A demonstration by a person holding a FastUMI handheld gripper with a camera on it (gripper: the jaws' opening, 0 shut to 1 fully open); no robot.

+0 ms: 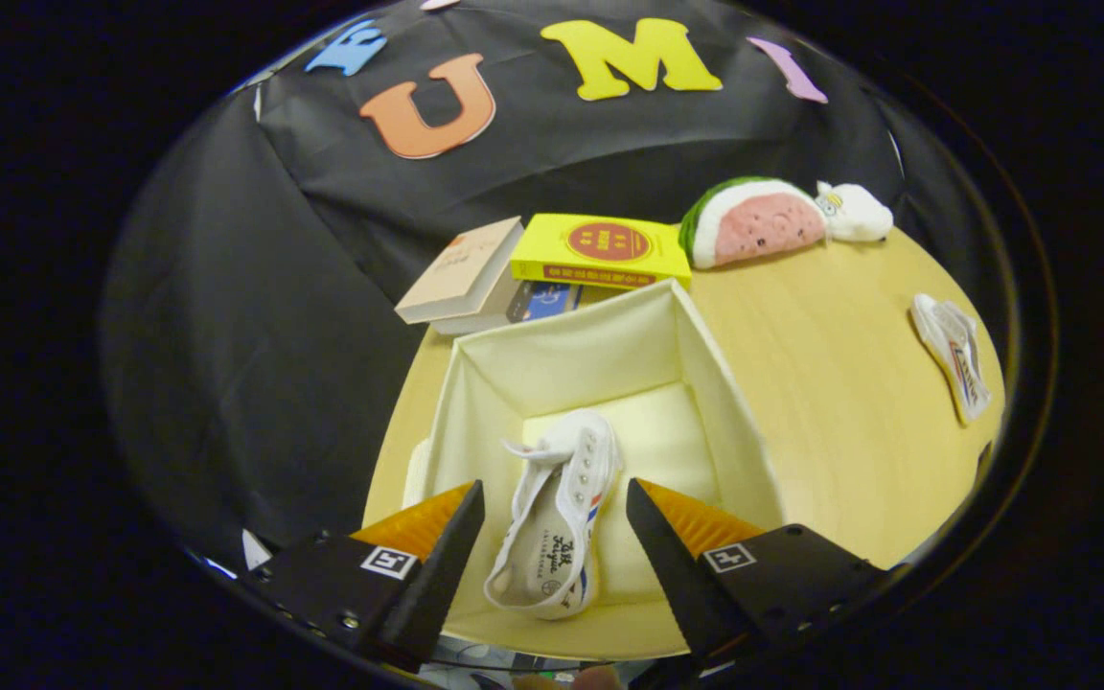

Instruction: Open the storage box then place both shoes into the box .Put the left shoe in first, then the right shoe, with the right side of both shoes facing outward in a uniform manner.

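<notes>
**Now: one shoe in the box, fingers spread above it**

Leftmost, a stack of books (475, 278) lies beyond the open storage box (475, 402). Inside the box one white shoe (557, 517) rests on its side, framed between the fingers of the gripper (555, 522), whose jaws stand wide apart, touching nothing. Further right, a watermelon plush (753, 222) sits on the table (830, 402), and the second shoe (954, 355) lies well apart.

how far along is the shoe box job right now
Done: the storage box stands open, and one white shoe already lies inside it on its side. In hand: nothing; the gripper is open, its fingers either side of that shoe without pressing it. Left: the second shoe lies on the table beyond the box and has yet to go in.
</notes>
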